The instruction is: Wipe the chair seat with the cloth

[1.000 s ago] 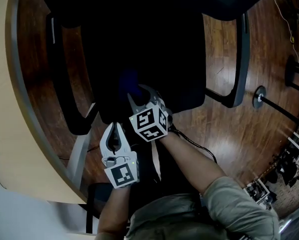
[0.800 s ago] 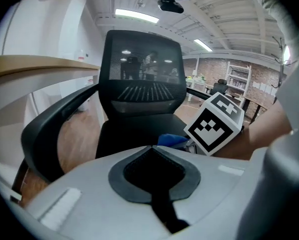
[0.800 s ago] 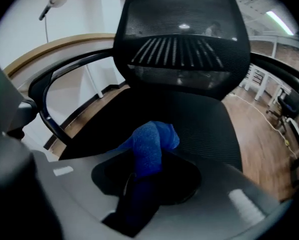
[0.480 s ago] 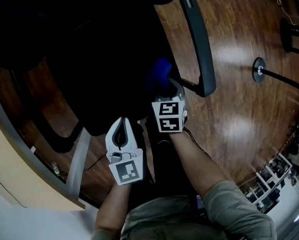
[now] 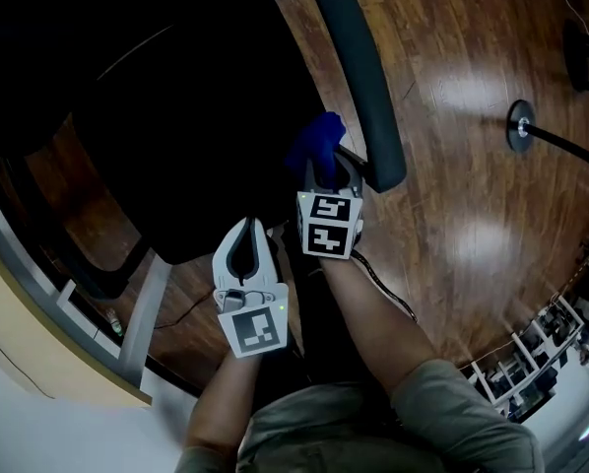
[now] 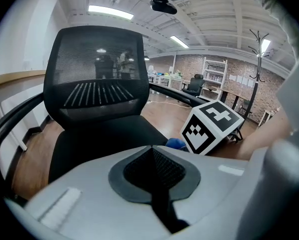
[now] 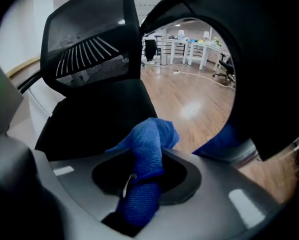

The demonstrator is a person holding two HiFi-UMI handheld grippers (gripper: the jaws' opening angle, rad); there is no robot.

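A black office chair fills the upper left of the head view, its seat (image 5: 196,136) dark and its right armrest (image 5: 359,67) running down toward my grippers. My right gripper (image 5: 326,168) is shut on a bunched blue cloth (image 5: 316,142) at the seat's right edge, close beside the armrest. In the right gripper view the cloth (image 7: 147,151) sticks up from between the jaws, with the seat (image 7: 99,119) behind it. My left gripper (image 5: 247,230) hovers at the seat's front edge, shut and empty. The left gripper view looks over the seat (image 6: 104,136) at the mesh backrest (image 6: 97,79).
A curved light desk (image 5: 38,363) with a grey leg (image 5: 142,313) borders the left side. Glossy wooden floor (image 5: 472,166) lies to the right, with a round stand base (image 5: 519,123) on it. Shelving (image 6: 212,76) stands far off in the room.
The chair has swung round in the head view, its right armrest now near the middle. My right gripper has carried the cloth from mid-seat to the seat's right edge. The left gripper barely moved.
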